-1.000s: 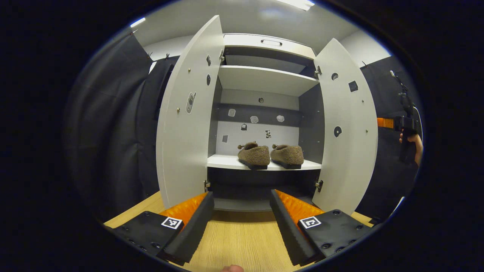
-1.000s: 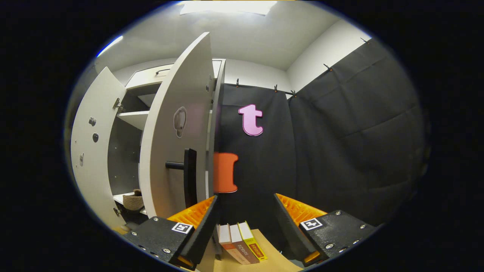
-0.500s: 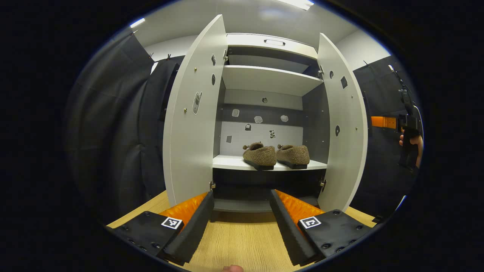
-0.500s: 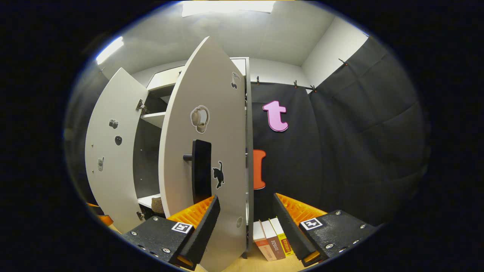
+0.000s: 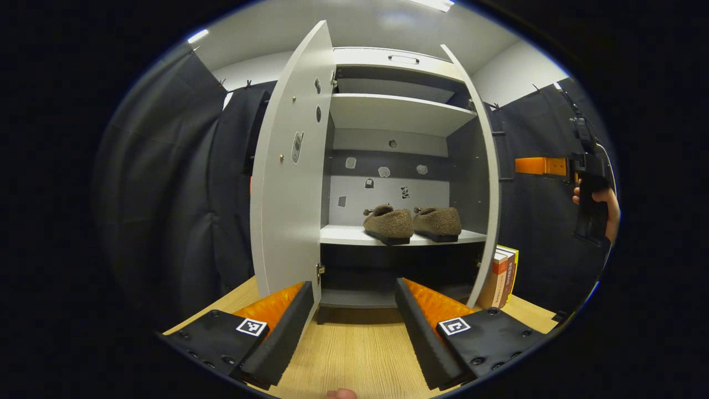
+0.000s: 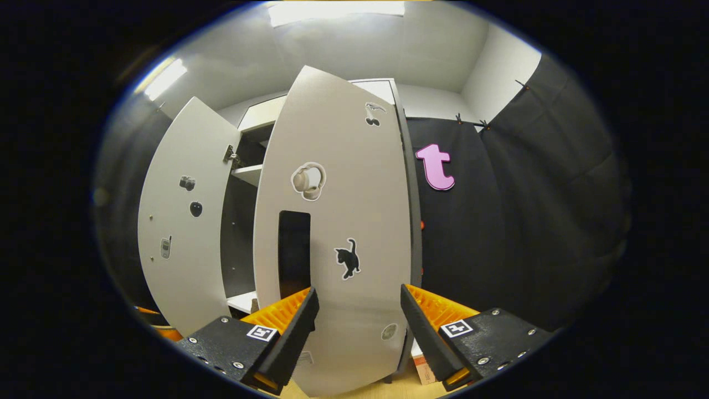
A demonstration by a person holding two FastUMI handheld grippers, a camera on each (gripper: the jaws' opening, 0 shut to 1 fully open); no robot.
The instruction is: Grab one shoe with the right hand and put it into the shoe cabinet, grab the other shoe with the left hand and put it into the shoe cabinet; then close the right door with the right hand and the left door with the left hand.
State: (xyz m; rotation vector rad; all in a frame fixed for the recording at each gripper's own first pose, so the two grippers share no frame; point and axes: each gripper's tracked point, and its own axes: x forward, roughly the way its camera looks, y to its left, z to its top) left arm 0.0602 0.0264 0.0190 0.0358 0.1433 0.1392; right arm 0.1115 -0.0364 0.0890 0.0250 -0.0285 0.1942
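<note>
Two brown fuzzy shoes [image 5: 388,223] [image 5: 438,220] stand side by side on the middle shelf of the white shoe cabinet [image 5: 396,113]. The left door [image 5: 288,183] stands wide open. I see the right door [image 5: 489,183] edge-on in the left gripper view, partly swung in. My left gripper [image 5: 354,288] is open and empty, low over the wooden floor in front of the cabinet. My right gripper [image 6: 357,293] is open close to the right door's outer face [image 6: 343,221], just right of its black handle [image 6: 293,252]. From the left gripper view, that right gripper [image 5: 534,165] sits far right in a hand [image 5: 597,202].
Several books [image 5: 503,274] stand upright against the cabinet's right side, and one corner [image 6: 421,363] peeks below the door. Black cloth walls close in on both sides. The wooden floor [image 5: 354,354] runs up to the cabinet's base. The upper shelves are bare.
The right door has swung inward, from wide open to edge-on in the left gripper view. My right gripper has come round to face its outer side. My left gripper has hardly moved.
</note>
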